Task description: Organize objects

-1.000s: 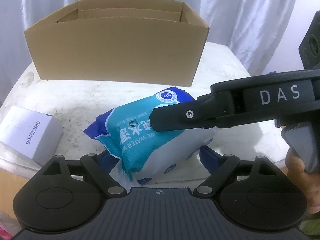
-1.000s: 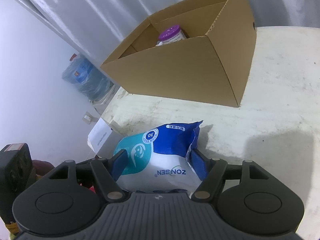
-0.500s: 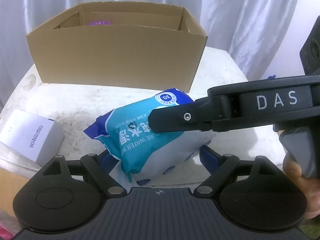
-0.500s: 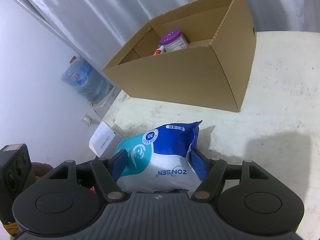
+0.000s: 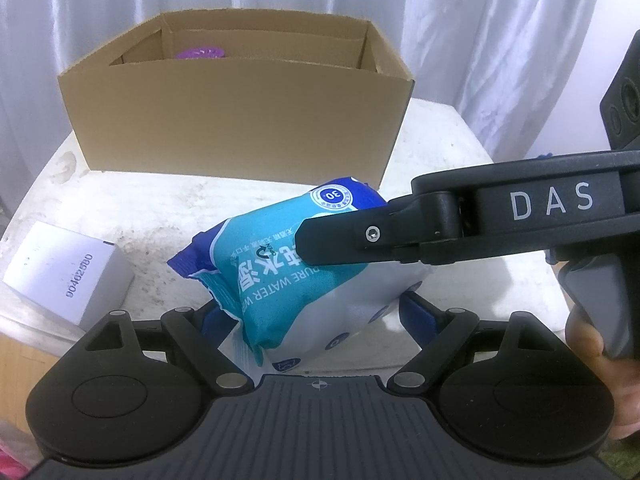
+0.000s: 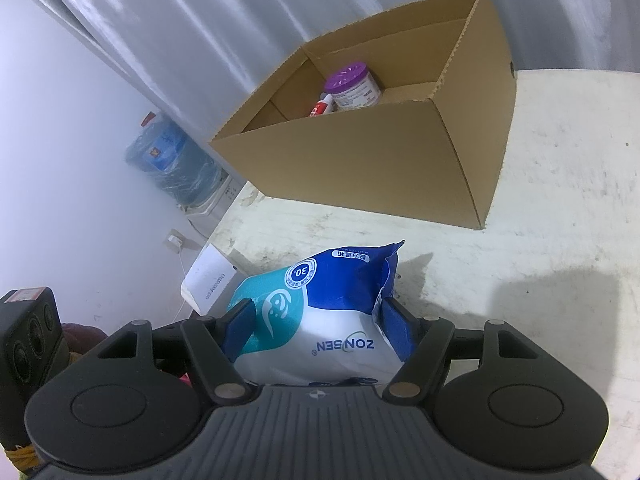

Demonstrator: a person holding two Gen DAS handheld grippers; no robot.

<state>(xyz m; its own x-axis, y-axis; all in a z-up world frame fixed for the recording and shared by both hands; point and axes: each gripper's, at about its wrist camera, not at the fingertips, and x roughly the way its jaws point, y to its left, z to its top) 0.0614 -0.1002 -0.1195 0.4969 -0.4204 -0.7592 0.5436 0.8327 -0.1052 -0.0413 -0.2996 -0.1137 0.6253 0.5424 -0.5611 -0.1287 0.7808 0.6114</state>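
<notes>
Wipes pack (image 5: 304,276) lifted; long axis toward cardboard box (image 5: 240,116).

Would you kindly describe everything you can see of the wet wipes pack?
The wet wipes pack is a soft plastic pouch, teal, blue and white, printed "30", "ZONSEN" and "PURE WATER", with crimped ends. It sits tilted above the white table, short of the cardboard box. Both the left gripper and right gripper clamp it.
</notes>
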